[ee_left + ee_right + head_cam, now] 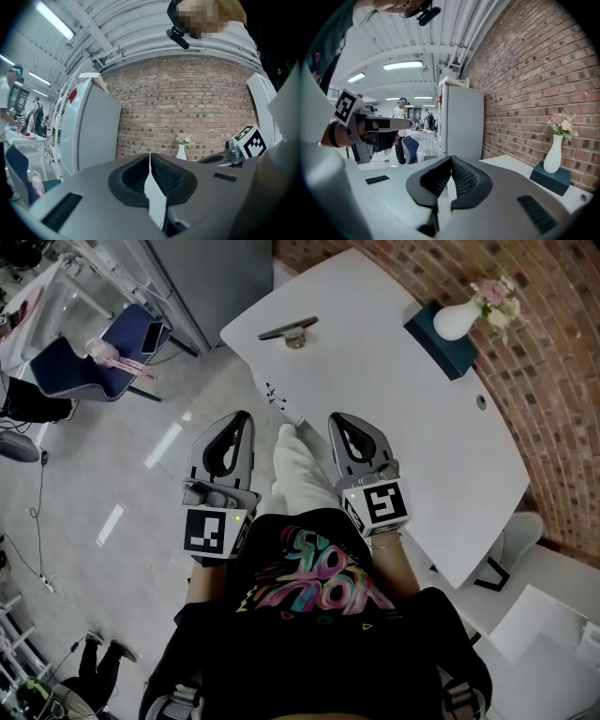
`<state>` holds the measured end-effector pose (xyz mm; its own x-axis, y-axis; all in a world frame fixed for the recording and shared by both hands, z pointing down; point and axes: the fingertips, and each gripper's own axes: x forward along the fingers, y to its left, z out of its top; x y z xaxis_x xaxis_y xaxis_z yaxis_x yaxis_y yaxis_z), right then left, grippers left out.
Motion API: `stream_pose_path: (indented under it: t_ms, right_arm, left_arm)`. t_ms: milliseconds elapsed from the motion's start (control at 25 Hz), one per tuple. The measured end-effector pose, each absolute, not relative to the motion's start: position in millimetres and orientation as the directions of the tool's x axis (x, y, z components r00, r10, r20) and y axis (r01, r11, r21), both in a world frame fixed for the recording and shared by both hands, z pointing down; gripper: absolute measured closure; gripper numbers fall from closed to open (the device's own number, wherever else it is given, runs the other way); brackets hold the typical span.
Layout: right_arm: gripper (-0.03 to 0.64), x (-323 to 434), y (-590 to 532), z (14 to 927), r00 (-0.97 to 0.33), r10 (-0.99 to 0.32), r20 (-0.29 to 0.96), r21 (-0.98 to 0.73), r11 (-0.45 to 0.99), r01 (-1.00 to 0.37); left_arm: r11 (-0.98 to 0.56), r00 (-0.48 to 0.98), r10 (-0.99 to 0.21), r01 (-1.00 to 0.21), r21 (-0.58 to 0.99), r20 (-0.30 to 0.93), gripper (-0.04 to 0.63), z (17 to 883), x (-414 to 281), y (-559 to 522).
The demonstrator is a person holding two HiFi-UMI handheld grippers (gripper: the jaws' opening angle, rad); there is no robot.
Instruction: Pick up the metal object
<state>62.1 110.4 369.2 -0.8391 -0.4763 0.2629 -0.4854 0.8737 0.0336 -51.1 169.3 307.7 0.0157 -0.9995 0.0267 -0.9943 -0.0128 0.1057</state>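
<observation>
The metal object (289, 331), a dark flat bar on a shiny round base, lies near the far left edge of the white table (394, 418). It does not show in either gripper view. Both grippers are held close to the person's body, well short of it and level with each other. My left gripper (244, 416) hangs over the floor beside the table, jaws shut and empty (150, 157). Over the table's near edge is my right gripper (335, 418), also shut with nothing between its jaws (451, 162).
A white vase with flowers (457, 320) stands on a dark teal box (444, 343) at the table's far right, by the brick wall (553, 381). A blue chair (94, 367) and a grey cabinet (91, 131) are to the left. The person's white-trousered leg (295, 470) is between the grippers.
</observation>
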Motion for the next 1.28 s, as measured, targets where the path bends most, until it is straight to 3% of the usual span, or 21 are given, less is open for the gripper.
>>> stream_pose_path:
  t_ms: [480,840,1280]
  right_arm:
    - [0.598,-23.2,-31.7,381.1,-0.817,-0.5,0.288,0.005,0.854,-0.521]
    - [0.598,-18.3,-109.2,393.8,-0.766,-0.561,0.313,-0.034,0.8,-0.6]
    - [0.598,-28.6,-137.3,394.5,-0.731,-0.602,0.322,-0.04,0.762,-0.646]
  left_arm:
    - [-0.051,0.056,-0.996,-0.997,0.062,0.074,0.563,310.8,-133.9,29.4]
    - [-0.156,0.158,-0.986,-0.986,0.053,0.048,0.563,304.9,-140.9,-60.7]
    - [-0.235,0.242,-0.962,-0.97,0.065,0.126,0.563,319.2,-150.3,-101.5]
